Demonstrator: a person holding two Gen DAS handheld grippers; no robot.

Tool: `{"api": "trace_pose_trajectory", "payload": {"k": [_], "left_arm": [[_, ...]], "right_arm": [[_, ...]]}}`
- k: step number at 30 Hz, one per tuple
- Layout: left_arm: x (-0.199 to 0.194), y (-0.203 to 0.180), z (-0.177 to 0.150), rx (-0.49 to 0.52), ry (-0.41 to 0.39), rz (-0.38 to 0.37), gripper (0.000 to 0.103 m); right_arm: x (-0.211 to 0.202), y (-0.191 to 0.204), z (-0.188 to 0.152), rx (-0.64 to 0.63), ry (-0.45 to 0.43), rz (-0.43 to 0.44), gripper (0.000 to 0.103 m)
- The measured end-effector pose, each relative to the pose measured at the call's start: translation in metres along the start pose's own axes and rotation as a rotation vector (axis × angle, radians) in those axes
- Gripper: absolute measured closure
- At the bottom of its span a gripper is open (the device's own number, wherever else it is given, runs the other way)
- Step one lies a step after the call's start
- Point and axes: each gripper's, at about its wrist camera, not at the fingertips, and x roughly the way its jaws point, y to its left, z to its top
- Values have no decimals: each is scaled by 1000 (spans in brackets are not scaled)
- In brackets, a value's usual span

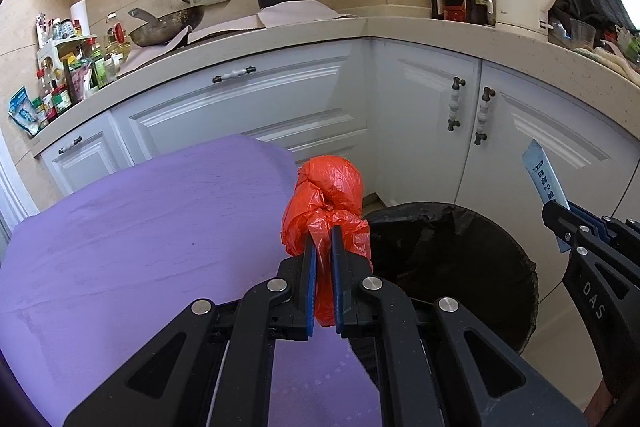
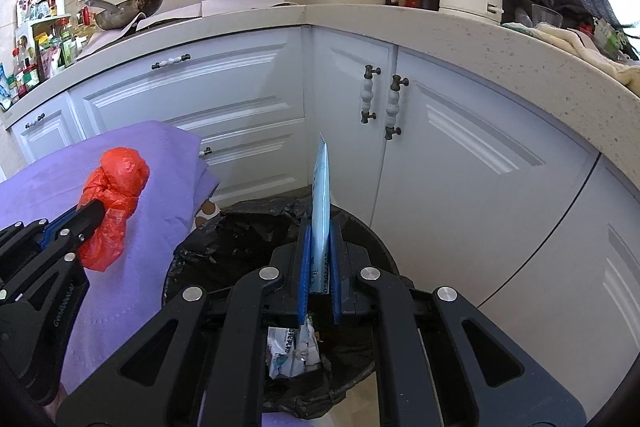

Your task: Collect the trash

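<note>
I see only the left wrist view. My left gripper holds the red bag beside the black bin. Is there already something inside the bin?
Observer: Yes. The right wrist view looks down into the black bin, and a crumpled white wrapper lies at the bottom.
Operator: And the right gripper, what does it hold? I see only a blue edge.
Observer: The right gripper is shut on a flat light-blue packet, standing upright, directly above the bin opening.
Operator: Is my red bag over the bin too?
Observer: Not from this side. The red bag, in the left gripper, appears in front of the purple cloth, left of the bin.
</note>
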Motion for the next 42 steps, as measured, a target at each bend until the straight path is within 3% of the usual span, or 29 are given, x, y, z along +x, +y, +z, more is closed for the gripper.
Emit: {"api": "trace_pose_trajectory", "payload": {"k": [4,8,11,12,13,18,27,29,34,42], "left_arm": [[6,-5,-1,11,5,-3,95],[13,-11,-3,24,17,-21,95],[18,-13,-3,31,29,-33,89],[20,-13,-4,30,33,-33,82],[20,-13,-4,28,36,-35,75],[22,-14,-5,32,40,-32,64],[17,-11,-2,17,32,-22,50],[14,-10,-2,12,29,-21,45],[3,-4,-1,-5,10,-20,32],[-19,7,-3,-15,-17,-21,24]], "right_arm": [[7,-1,-2,0,13,1,92],[13,-1,-2,-4,23,-11,83],[15,-2,-3,-2,25,-19,73],[15,-2,-4,0,24,-22,72],[16,-2,-4,1,25,-23,70],[16,-3,-5,4,28,-29,70],[10,-4,-5,8,16,-34,59],[8,-4,-5,10,10,-35,51],[-2,-1,-5,4,-4,-40,42],[-25,2,-9,20,-35,-53,27]]}}
